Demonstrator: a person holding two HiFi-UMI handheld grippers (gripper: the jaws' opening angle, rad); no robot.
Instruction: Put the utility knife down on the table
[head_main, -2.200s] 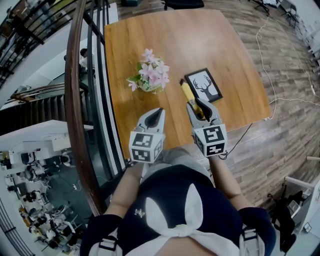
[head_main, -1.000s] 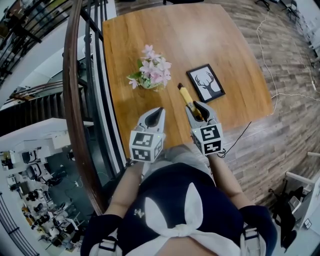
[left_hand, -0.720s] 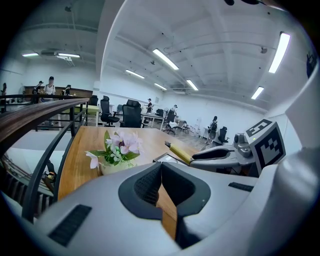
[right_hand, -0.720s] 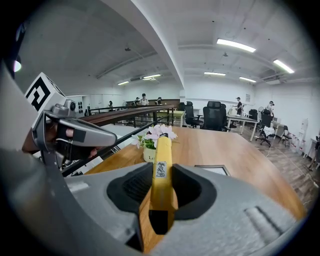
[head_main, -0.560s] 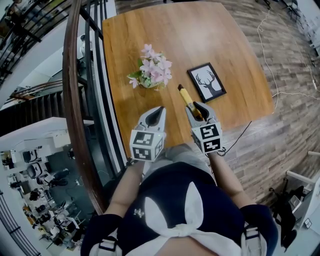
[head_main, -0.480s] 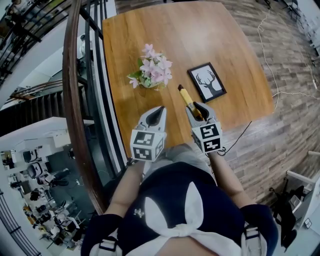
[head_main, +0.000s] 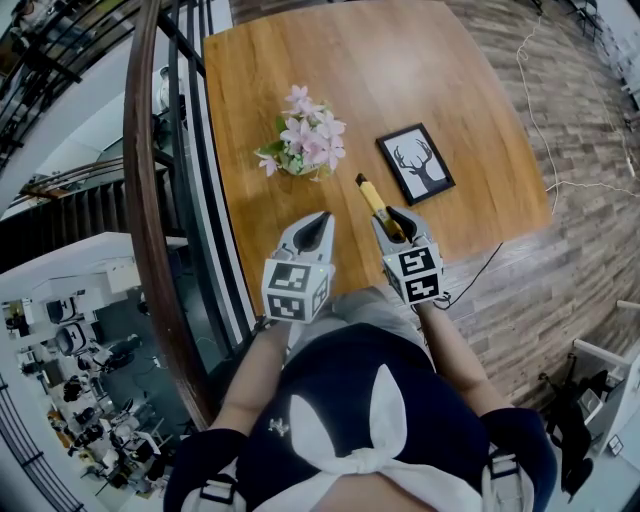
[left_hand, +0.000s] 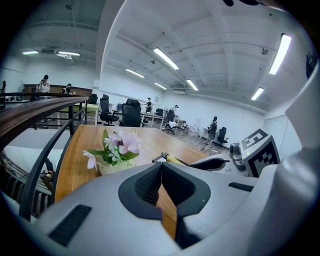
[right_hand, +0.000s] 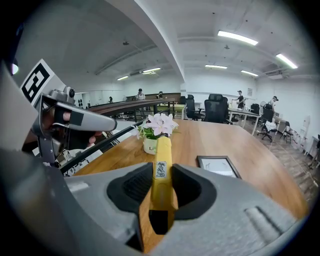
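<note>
The utility knife (right_hand: 161, 165) is yellow with a small label. My right gripper (right_hand: 161, 175) is shut on its rear half, and its front end sticks out toward the flower pot. In the head view the knife (head_main: 372, 196) slants over the wooden table (head_main: 400, 70) near its front edge, ahead of the right gripper (head_main: 396, 220). Whether it touches the wood I cannot tell. My left gripper (head_main: 318, 222) hangs beside it on the left. Its jaws (left_hand: 161, 169) are shut with nothing between them.
A small pot of pink and white flowers (head_main: 305, 142) stands just beyond the grippers. A black-framed deer picture (head_main: 416, 164) lies to the right of the knife. A dark railing (head_main: 150, 200) runs along the table's left edge. Bare wood lies behind the flowers.
My right gripper has sunk a little toward the table with the knife still in it. The left gripper has stayed in place.
</note>
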